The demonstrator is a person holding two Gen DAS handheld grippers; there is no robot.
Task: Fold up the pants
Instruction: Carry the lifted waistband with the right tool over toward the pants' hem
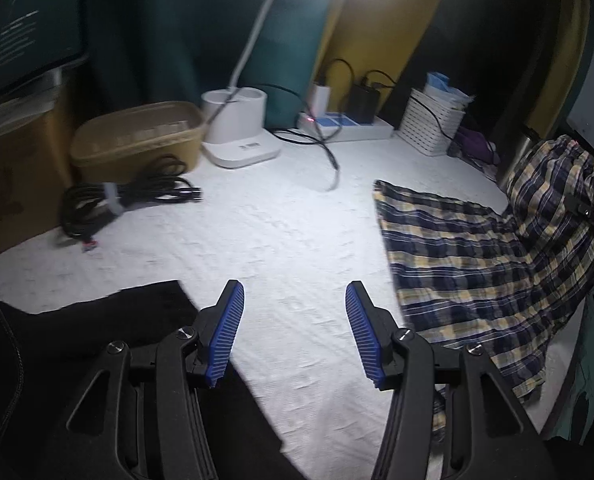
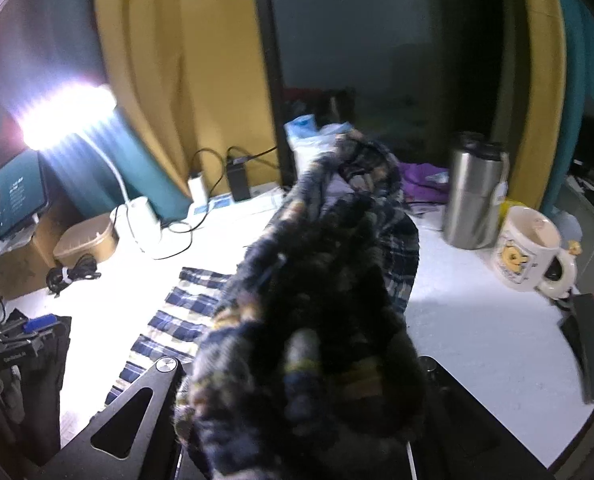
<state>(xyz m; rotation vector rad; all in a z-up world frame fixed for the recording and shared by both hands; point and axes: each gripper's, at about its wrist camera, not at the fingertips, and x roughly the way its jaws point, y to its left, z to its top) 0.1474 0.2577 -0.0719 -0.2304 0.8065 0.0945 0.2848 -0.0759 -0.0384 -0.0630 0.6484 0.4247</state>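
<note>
Clamping the plaid pants (image 2: 297, 320), the right gripper (image 2: 297, 360) fingers lift them; left gripper (image 1: 295, 332) fingers gape, empty.

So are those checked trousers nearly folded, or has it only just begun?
Only just begun. Done: the right gripper has clamped one end of the navy-and-yellow plaid cotton pants and lifted it off the white table cover. In hand: the rest trails rumpled across the cover. Left: the open, empty left gripper holds nothing, and no neat fold shows.
</note>
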